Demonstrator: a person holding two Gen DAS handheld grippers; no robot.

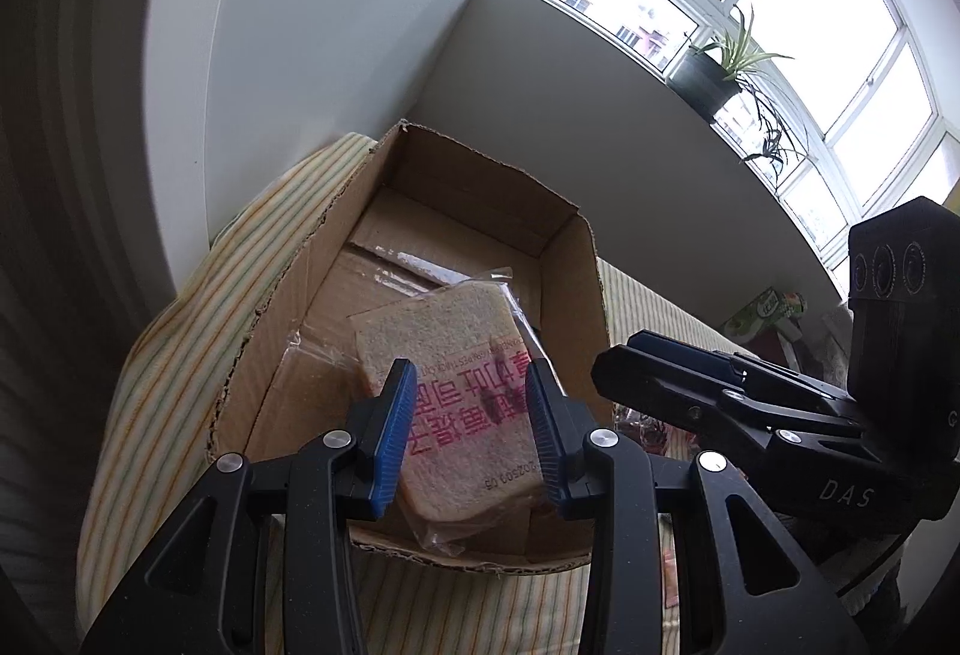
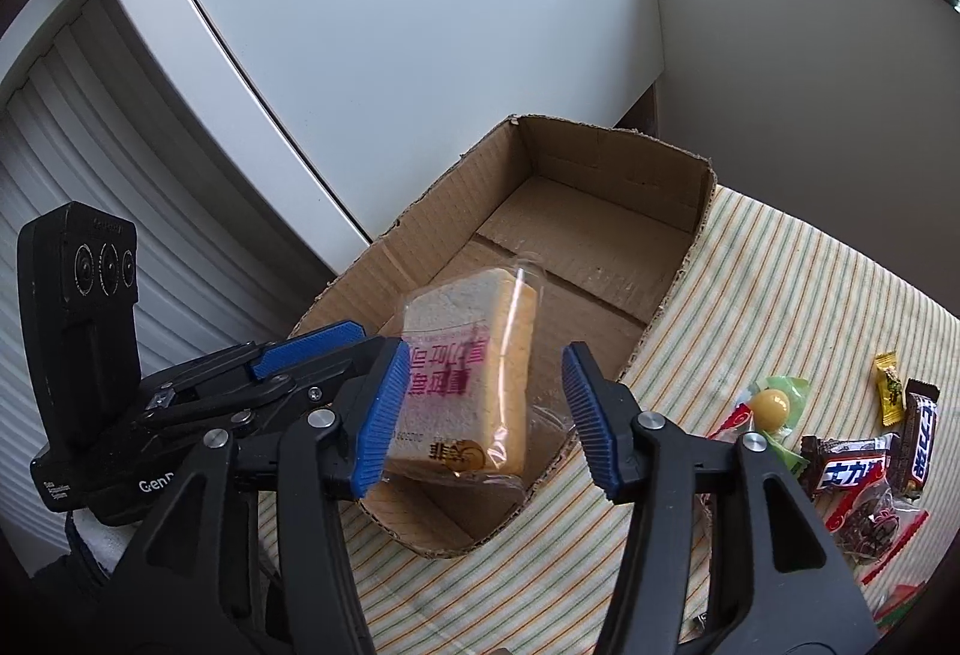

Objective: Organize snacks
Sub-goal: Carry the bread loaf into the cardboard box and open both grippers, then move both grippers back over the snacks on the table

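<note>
Your left claw (image 1: 471, 436) gripped the wrapped bread slice (image 1: 456, 403) over the cardboard box (image 1: 312, 295); your right claw (image 2: 480, 415) stood open around it.

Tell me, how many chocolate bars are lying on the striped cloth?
2. One chocolate bar lies crosswise on the striped cloth; the other bar lies lengthwise right beside it. More could hide behind the fingers.

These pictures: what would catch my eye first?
A wrapped slice of bread with pink print, over the open cardboard box and framed by the right gripper's blue pads, which stand clear of it. The box sits on a striped cloth; loose sweets lie to its right. A potted plant stands on the bright windowsill.
</note>
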